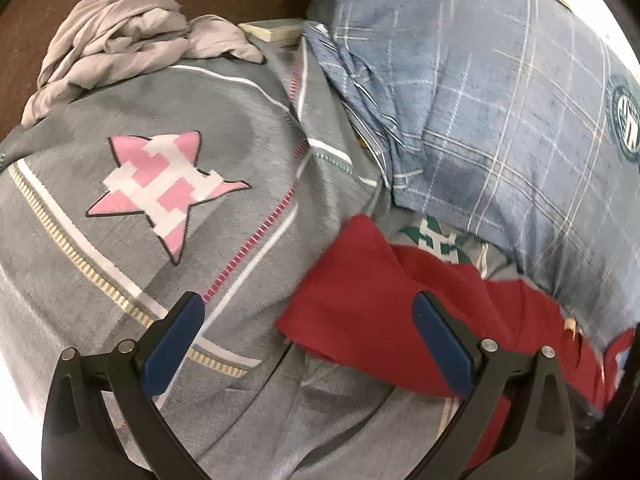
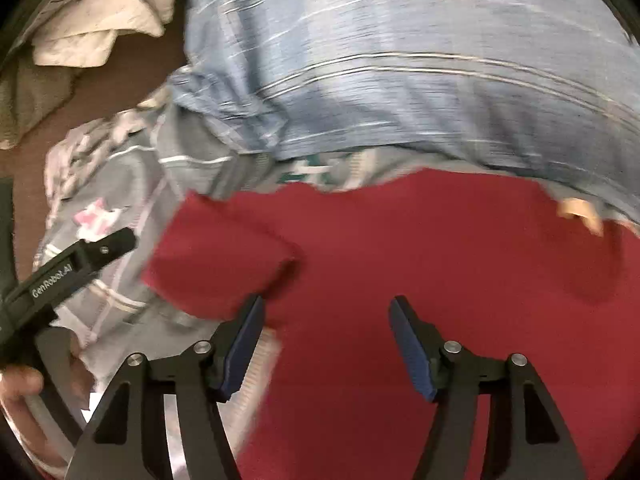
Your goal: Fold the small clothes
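A red garment [image 1: 380, 320] lies spread on a grey bed cover [image 1: 120, 260] printed with a pink star. In the right wrist view the red garment [image 2: 420, 248] fills the middle, its left corner folded over. My left gripper [image 1: 308, 304] is open above the cover, with its right finger over the garment's left edge and nothing between the pads. My right gripper [image 2: 328, 304] hovers over the red cloth with its jaws apart and no fabric pinched. The left gripper's body [image 2: 80, 260] shows at the left of that view, held by a hand [image 2: 20, 384].
A blue plaid quilt [image 1: 500, 100] lies bunched behind the red garment, also seen in the right wrist view [image 2: 400, 60]. A crumpled beige garment [image 1: 120, 48] and a small book [image 1: 276, 30] sit at the far left. White cloths [image 2: 100, 20] lie on the brown floor.
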`<state>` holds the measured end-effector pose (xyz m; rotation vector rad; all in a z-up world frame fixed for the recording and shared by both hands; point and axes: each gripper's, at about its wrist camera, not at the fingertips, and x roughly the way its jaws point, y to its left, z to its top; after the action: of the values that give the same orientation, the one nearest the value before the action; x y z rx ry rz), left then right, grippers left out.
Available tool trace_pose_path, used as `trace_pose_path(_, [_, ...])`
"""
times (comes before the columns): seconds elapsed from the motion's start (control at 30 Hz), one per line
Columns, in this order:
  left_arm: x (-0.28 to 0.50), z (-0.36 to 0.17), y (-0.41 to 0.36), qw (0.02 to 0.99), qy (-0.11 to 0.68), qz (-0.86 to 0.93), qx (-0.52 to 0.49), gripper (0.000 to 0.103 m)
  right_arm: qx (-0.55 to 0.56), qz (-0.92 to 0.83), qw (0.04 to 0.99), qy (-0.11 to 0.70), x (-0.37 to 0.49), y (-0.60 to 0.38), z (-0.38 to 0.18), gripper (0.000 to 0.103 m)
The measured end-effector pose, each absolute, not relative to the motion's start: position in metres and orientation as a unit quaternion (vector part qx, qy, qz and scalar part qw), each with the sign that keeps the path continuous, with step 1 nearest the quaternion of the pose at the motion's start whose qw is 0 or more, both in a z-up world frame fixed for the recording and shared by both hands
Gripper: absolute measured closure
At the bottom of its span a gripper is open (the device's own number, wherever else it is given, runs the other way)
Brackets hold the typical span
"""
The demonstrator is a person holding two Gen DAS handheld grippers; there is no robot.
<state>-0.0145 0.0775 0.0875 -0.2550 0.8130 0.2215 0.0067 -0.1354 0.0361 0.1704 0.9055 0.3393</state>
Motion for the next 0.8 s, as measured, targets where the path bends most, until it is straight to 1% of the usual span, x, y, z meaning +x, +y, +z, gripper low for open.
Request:
trace_pose_path(0.07, [-0.015,0.089,0.076,0.904,0.394,0.111,-0.122,0.0,0.07,0.166,0.879,0.442,0.015,-0.121,0.03,0.038])
trace_pose_path(0.13, [-0.014,0.087,0.076,0.903,0.396,0.109,-0.125,0.0,0.072,0.167,0.873,0.453,0.028,-0.11,0.022,0.047])
trace_pose_path(0.17, [-0.013,0.087,0.076,0.902,0.398,0.108,-0.126,0.0,0.081,0.174,0.868,0.458,0.033,-0.106,0.018,0.058])
trace_pose_path(0.2, [-0.012,0.086,0.076,0.902,0.399,0.108,-0.126,0.0,0.087,0.18,0.865,0.46,0.037,-0.103,0.015,0.074])
trace_pose_path(0.23, [-0.011,0.085,0.075,0.901,0.401,0.108,-0.125,0.0,0.091,0.186,0.862,0.463,0.041,-0.1,0.013,0.081])
trace_pose_path(0.27, [-0.01,0.085,0.075,0.901,0.402,0.108,-0.123,0.0,0.085,0.186,0.863,0.461,0.044,-0.096,0.012,0.093])
trace_pose_path(0.3, [-0.009,0.085,0.075,0.9,0.403,0.109,-0.123,0.0,0.081,0.184,0.865,0.46,0.044,-0.094,0.013,0.097])
trace_pose_path(0.4, [-0.008,0.085,0.077,0.899,0.402,0.112,-0.129,0.0,0.073,0.19,0.877,0.435,0.034,-0.101,0.035,0.098])
trace_pose_path(0.47, [-0.009,0.087,0.08,0.9,0.397,0.117,-0.138,0.0,0.064,0.175,0.898,0.398,0.019,-0.119,0.065,0.098])
trace_pose_path(0.6, [-0.011,0.087,0.08,0.899,0.394,0.118,-0.148,0.0,0.106,0.14,0.924,0.339,-0.014,-0.185,0.118,0.098])
trace_pose_path(0.73, [-0.01,0.085,0.065,0.902,0.399,0.106,-0.127,0.0,0.107,0.078,0.94,0.313,-0.044,-0.245,0.148,0.098])
trace_pose_path(0.8, [-0.01,0.084,0.055,0.904,0.4,0.094,-0.117,0.0,0.102,0.04,0.944,0.31,-0.052,-0.269,0.153,0.098])
